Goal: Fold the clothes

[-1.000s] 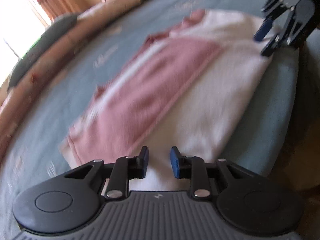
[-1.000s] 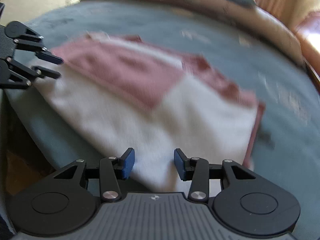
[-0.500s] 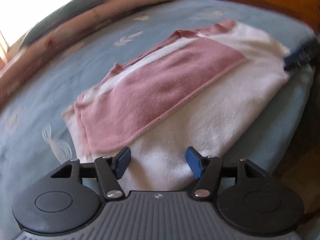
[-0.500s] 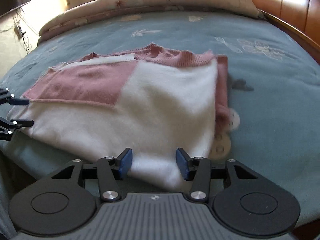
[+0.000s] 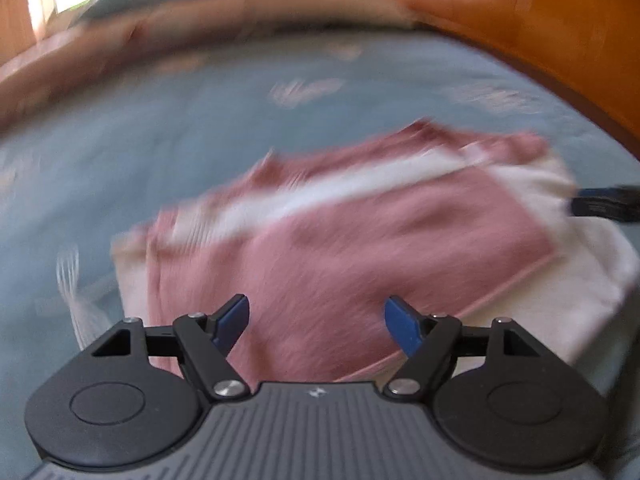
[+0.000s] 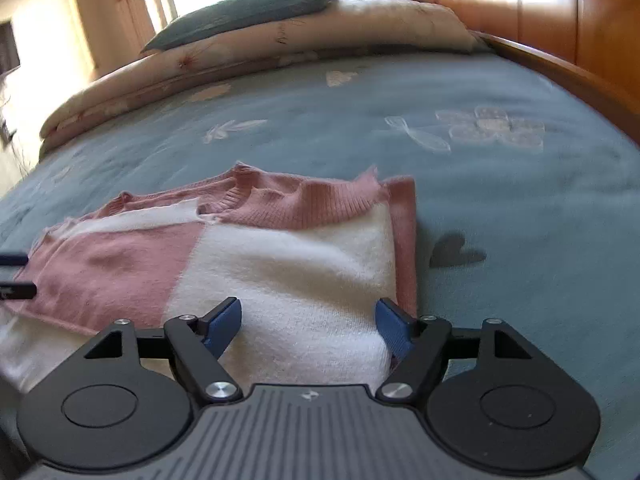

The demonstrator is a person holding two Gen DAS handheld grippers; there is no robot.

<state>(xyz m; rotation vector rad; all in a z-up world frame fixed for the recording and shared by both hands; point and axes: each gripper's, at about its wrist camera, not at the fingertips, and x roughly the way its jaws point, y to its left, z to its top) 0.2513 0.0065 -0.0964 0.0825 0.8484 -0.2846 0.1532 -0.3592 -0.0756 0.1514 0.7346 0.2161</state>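
— Where was the sweater (image 6: pixel 256 264)?

— It lay folded on the blue bedspread (image 6: pixel 500 208), near the edge closest to the cameras, pink ribbed collar toward the pillow (image 6: pixel 244 12) end. A pink panel sat on the left half, white on the right.

— And the right gripper (image 6: pixel 309 322)?

— Its jaws were opening, spread wide over the white part near the sweater's right edge. The blue pads (image 6: pixel 394 326) pressed on nothing.

— The left gripper (image 5: pixel 316 322)?

— Also opening, over the pink panel at the sweater's other end. That view was blurred, but nothing looked pinched between the pads.

— Anything else?

— A cream quilt (image 6: pixel 256 60) lay rolled beneath the pillow, and a wooden headboard (image 6: pixel 540 16) stood to the right.
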